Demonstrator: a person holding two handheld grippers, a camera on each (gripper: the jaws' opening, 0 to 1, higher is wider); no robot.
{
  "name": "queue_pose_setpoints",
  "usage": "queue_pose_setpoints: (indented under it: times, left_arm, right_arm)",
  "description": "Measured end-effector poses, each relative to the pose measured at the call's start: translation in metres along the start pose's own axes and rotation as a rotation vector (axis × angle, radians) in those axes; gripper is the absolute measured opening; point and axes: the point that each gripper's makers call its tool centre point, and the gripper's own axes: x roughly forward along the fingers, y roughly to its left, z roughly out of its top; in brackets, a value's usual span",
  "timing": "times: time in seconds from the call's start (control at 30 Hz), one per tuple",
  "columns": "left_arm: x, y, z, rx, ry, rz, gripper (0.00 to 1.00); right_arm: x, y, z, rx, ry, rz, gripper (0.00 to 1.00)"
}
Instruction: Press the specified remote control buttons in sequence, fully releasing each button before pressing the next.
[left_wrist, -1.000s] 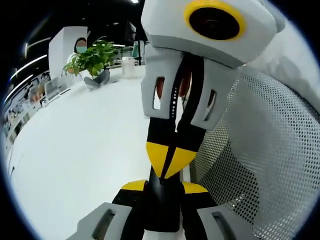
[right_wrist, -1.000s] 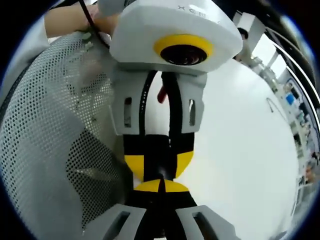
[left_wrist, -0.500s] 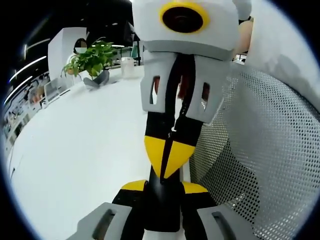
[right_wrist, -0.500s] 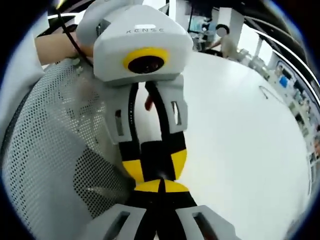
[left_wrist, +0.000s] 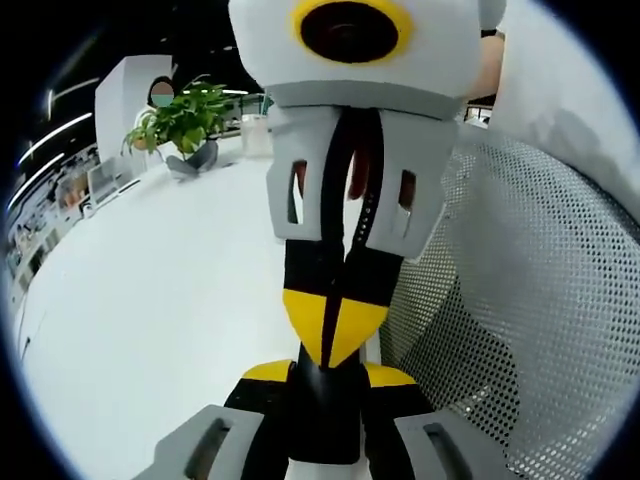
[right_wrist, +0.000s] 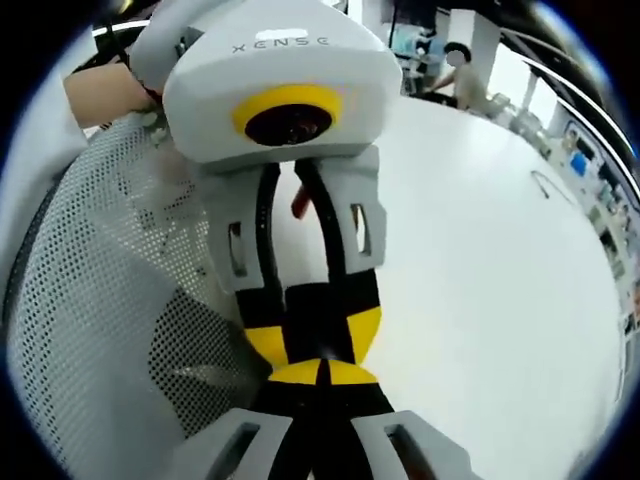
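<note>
Two hand-held grippers meet tip to tip above a white table (left_wrist: 150, 300). In the left gripper view, the left gripper (left_wrist: 328, 385) rises from the bottom centre with its yellow-tipped jaws drawn together on a dark, narrow object whose identity cannot be told; the right gripper (left_wrist: 335, 335) comes down from the top of the frame, its jaws closed to a point that touches that object. In the right gripper view, the right gripper (right_wrist: 320, 375) is pressed closed at the bottom centre, nose to nose with the left gripper (right_wrist: 312, 335) descending from above. A white perforated mesh surface (left_wrist: 530, 300) fills the right of the left gripper view, and a potted plant (left_wrist: 180, 120) stands at upper left. No remote control or button face is legible in either frame, so how many presses are done cannot be judged; the tip contact may be a press under way.
</note>
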Motion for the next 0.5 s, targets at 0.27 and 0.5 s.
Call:
queue_pose_setpoints:
  times: [0.27,0.5]
  left_arm:
    - [0.0000,0.0000,0.0001,0.001,0.002,0.002,0.24]
    - [0.0003,0.0000,0.0004,0.007,0.008,0.005,0.24]
  right_arm:
    - [0.0018,0.0009,-0.0001,-0.090,0.024,-0.057,0.00]
    - [0.0009,-0.0002,-0.0007,-0.105,-0.004,-0.104,0.00]
